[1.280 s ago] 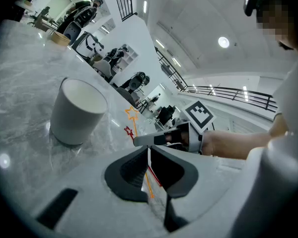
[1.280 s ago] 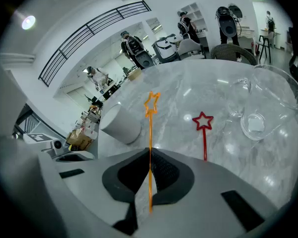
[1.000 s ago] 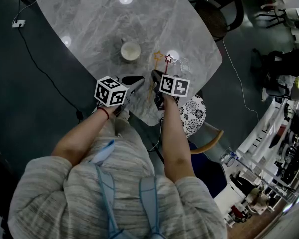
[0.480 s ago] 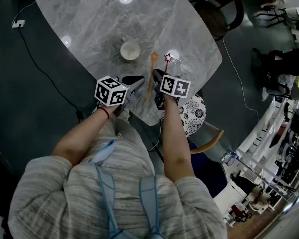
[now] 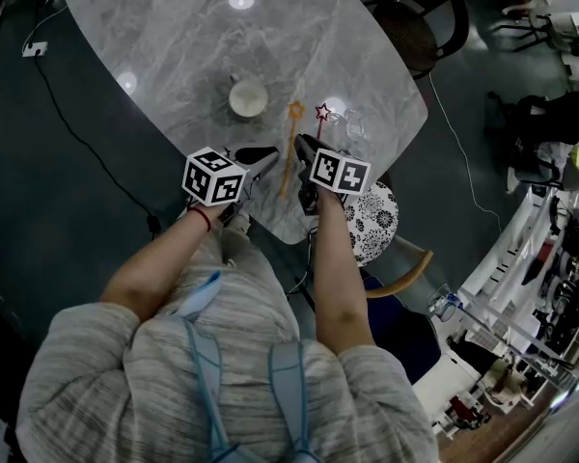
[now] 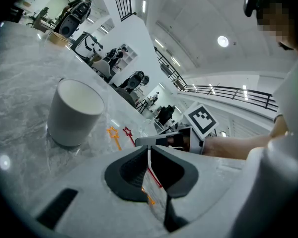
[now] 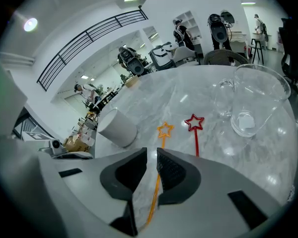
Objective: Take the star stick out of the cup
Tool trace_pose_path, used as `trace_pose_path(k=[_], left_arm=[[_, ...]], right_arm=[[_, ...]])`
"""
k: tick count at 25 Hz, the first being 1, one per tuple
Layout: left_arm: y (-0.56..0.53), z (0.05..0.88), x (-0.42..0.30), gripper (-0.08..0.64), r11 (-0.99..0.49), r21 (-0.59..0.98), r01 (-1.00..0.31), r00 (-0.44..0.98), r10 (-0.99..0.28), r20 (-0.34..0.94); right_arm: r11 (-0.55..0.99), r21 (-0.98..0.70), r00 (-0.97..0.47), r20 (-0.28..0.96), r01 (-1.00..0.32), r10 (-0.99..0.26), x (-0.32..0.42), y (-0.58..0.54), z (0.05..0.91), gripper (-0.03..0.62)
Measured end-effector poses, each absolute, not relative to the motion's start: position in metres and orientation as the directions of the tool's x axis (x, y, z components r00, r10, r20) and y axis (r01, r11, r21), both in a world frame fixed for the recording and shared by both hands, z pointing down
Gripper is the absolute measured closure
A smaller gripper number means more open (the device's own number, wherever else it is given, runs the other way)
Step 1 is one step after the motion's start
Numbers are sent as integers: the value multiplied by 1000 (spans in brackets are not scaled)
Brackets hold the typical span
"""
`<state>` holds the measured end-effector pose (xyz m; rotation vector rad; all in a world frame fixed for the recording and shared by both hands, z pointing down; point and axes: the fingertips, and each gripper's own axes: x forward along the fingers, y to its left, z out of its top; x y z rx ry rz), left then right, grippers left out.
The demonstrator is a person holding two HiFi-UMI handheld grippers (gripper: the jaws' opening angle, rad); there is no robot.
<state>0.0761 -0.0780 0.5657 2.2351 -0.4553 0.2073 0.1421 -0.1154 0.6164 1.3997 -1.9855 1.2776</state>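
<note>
An orange star stick (image 5: 289,148) lies on the marble table (image 5: 174,46), its star (image 7: 164,130) pointing away from me. A red star stick (image 7: 194,124) lies just right of it. Beyond them a clear glass cup (image 7: 253,103) rests tipped on its side. My right gripper (image 5: 303,147) hovers over the orange stick's shaft (image 7: 154,192), jaws a narrow gap apart, the shaft showing through the gap. My left gripper (image 5: 266,154) is just left of the stick, jaws together and holding nothing. A white cup (image 5: 248,97) stands upright farther left.
The table's near edge (image 5: 280,234) runs just under both grippers. A patterned stool (image 5: 374,222) stands below it at the right. A dark chair (image 5: 420,17) sits at the far right side, and a cable (image 5: 77,123) crosses the floor at the left.
The orange star has swung left, away from the red star, and the stick now lies flat. Both grippers have stayed almost where they were.
</note>
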Motion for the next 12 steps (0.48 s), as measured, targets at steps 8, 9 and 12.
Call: trace_pose_path(k=[8,9,12], left_arm=[[-77,562,81,532,-607,692,-390,921,-250,300],[-76,561,82,532,-610,690,-390,921,-250,300],[-75,558,84,532,-619,682,-390,921,-247,303]], right_arm=[[116,-445,-427,704,-888,-567,147,-108,599,566],[121,-447,-430,698,-886,-572,147,-106,597,567],[136,-444,-434,687,-885,-582,149,-98,591,568]])
